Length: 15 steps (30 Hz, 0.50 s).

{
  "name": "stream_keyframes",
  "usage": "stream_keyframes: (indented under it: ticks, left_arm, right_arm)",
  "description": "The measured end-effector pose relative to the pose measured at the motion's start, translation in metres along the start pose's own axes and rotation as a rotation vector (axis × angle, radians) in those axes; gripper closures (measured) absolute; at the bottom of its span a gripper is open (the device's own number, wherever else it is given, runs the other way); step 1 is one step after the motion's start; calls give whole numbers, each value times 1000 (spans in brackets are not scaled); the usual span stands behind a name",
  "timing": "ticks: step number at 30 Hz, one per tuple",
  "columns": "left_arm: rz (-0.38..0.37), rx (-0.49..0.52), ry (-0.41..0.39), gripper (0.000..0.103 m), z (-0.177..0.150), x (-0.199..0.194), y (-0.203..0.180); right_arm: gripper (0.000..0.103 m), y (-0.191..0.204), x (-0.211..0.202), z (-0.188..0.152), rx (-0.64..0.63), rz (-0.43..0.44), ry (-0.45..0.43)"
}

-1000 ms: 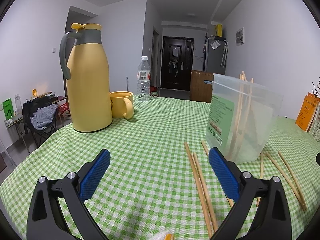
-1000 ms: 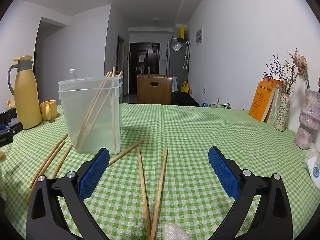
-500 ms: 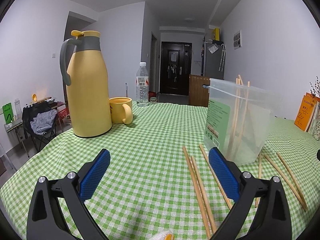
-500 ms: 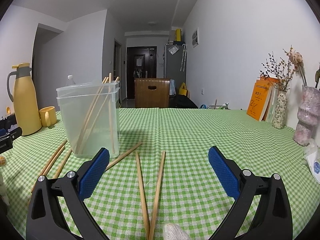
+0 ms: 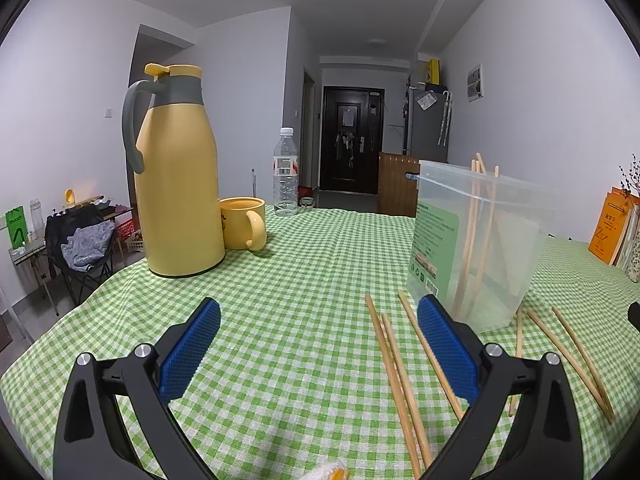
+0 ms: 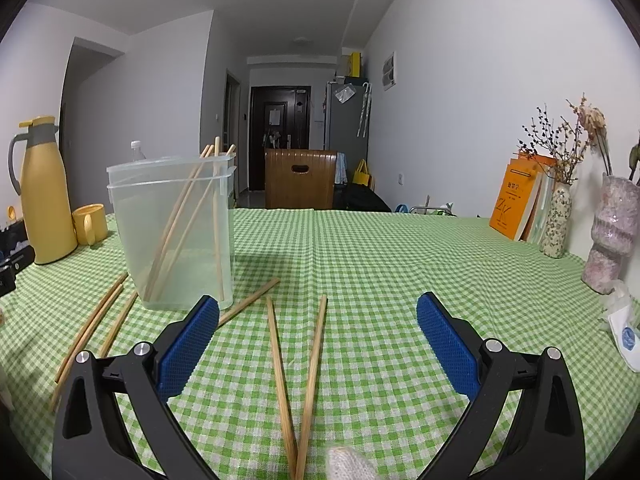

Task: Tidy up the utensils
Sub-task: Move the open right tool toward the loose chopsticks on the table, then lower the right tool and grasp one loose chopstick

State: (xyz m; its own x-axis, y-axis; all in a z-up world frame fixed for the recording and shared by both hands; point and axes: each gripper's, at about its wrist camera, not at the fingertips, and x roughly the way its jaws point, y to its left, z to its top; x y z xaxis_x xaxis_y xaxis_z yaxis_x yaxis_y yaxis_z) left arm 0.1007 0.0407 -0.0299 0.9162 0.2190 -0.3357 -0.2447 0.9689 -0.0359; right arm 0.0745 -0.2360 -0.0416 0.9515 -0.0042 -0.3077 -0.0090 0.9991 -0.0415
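A clear plastic container (image 5: 476,240) (image 6: 172,236) stands on the green checked tablecloth with three wooden chopsticks leaning inside. Loose chopsticks lie around it: a pair (image 5: 396,376) between my left fingers, one (image 5: 430,354) beside the right finger, more (image 5: 576,360) to the right. In the right wrist view two chopsticks (image 6: 296,376) lie between my fingers in a V, one (image 6: 248,302) leans out from the container's base, and others (image 6: 92,328) lie to its left. My left gripper (image 5: 318,346) and right gripper (image 6: 318,346) are both open and empty, low over the cloth.
A yellow thermos jug (image 5: 176,184), a yellow mug (image 5: 244,222) and a water bottle (image 5: 285,172) stand at the left. Orange books (image 6: 516,200), a flowered vase (image 6: 558,220) and a pink vase (image 6: 612,236) line the right wall. A white packet (image 6: 624,332) lies at the right.
Both cameras have tilted or dropped slightly, so the container and jug sit a little lower in view. Both grippers stay open. No chopstick has moved.
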Motion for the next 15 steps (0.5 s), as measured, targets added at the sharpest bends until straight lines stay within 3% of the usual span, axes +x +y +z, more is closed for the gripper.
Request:
stream_keyframes:
  ticks: [8,15]
  left_arm:
    - [-4,1,-9,7,0,-1,1]
    - [-8,-1,-15,7,0,-2,1]
  right_arm:
    - [8,-11,8,8,30,59,69]
    - [8,-51,34,23,78,81,202]
